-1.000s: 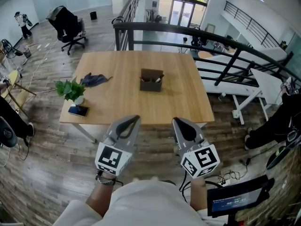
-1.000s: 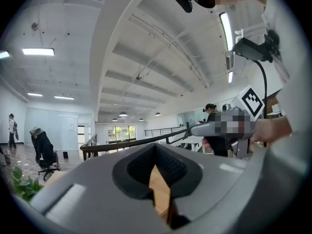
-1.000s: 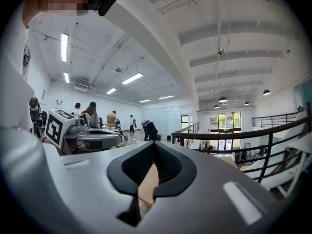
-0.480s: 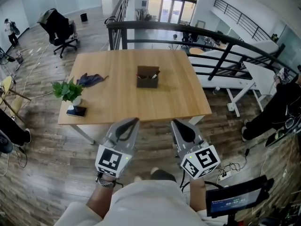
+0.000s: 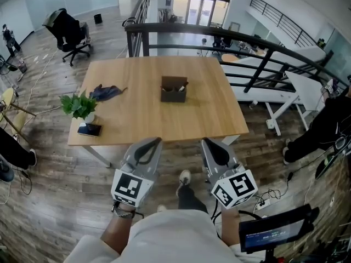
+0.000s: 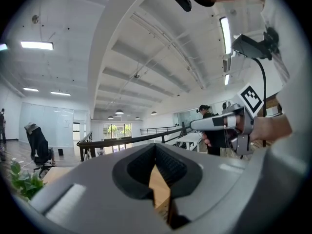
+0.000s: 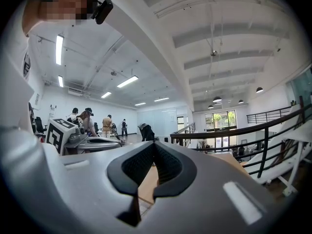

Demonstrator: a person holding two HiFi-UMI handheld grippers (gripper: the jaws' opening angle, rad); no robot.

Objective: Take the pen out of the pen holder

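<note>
A dark brown pen holder (image 5: 174,89) stands near the middle of the wooden table (image 5: 137,119), with a pale pen (image 5: 182,85) poking out at its right side. My left gripper (image 5: 154,142) and right gripper (image 5: 207,142) hang side by side in front of the table's near edge, well short of the holder. Both are shut with nothing between the jaws. In the left gripper view the left gripper (image 6: 155,152) points over the table; in the right gripper view the right gripper (image 7: 153,152) does the same.
On the table's left side stand a small potted plant (image 5: 81,106), a dark phone (image 5: 90,129) and a blue cloth (image 5: 107,92). A black railing (image 5: 236,40) runs behind the table. An office chair (image 5: 67,27) stands far left. A person's foot (image 5: 184,178) steps on the wood floor below.
The view has drawn slightly closer to the table over the second, and a foot has come forward beneath me. Both grippers keep their places and stay shut.
</note>
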